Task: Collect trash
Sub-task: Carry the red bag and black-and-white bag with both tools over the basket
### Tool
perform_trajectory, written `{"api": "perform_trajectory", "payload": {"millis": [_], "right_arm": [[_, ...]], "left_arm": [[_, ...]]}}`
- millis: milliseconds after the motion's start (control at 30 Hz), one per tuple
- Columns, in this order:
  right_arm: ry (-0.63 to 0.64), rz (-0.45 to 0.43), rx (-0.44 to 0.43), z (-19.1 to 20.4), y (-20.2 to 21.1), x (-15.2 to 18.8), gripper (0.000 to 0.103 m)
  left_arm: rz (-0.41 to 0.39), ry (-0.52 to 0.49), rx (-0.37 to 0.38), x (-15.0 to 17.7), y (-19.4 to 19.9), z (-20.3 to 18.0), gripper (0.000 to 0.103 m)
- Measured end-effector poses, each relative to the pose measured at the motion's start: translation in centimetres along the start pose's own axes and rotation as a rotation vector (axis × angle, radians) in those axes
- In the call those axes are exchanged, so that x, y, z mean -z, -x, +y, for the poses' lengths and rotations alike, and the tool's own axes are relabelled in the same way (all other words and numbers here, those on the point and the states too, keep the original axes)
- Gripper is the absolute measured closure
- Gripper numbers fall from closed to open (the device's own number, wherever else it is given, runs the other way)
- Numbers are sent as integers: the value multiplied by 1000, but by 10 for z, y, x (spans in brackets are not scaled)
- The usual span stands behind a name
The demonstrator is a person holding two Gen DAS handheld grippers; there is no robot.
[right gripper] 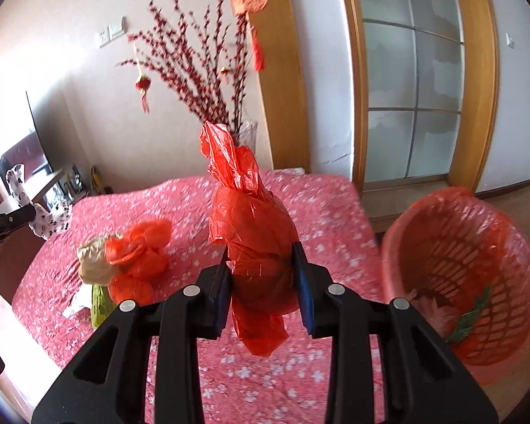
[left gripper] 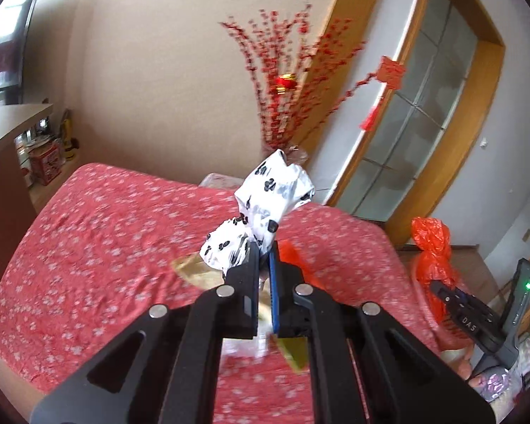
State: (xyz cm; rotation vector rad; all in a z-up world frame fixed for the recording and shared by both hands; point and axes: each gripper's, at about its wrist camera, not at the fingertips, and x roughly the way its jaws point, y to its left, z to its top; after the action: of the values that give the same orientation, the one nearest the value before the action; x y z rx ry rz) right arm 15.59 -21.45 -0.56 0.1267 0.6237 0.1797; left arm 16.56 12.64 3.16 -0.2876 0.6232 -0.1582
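Note:
My left gripper (left gripper: 264, 252) is shut on a white plastic bag with black paw prints (left gripper: 265, 208) and holds it above the table; it also shows at the far left of the right wrist view (right gripper: 42, 212). My right gripper (right gripper: 261, 258) is shut on a knotted red plastic bag (right gripper: 251, 233), held above the table; that bag and gripper show at the right of the left wrist view (left gripper: 433, 247). A red mesh waste basket (right gripper: 459, 282) lined with red plastic stands tilted off the table's right edge. More crumpled red, beige and green trash (right gripper: 130, 258) lies on the table.
The table has a red floral cloth (left gripper: 106, 229). A vase of red berry branches (right gripper: 201, 81) stands behind it against the wall. A glass door with a wooden frame (right gripper: 413, 88) is at the right. A TV and shelf (left gripper: 7, 70) are at the left.

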Motion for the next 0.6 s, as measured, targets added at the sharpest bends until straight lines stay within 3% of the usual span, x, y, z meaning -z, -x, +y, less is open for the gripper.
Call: {"api": "perform_trajectory", "payload": {"millis": [600], "right_arm": [[-110, -99, 85, -68, 49, -4, 70]], "left_arm": [[95, -93, 316, -4, -48, -135, 96]]}}
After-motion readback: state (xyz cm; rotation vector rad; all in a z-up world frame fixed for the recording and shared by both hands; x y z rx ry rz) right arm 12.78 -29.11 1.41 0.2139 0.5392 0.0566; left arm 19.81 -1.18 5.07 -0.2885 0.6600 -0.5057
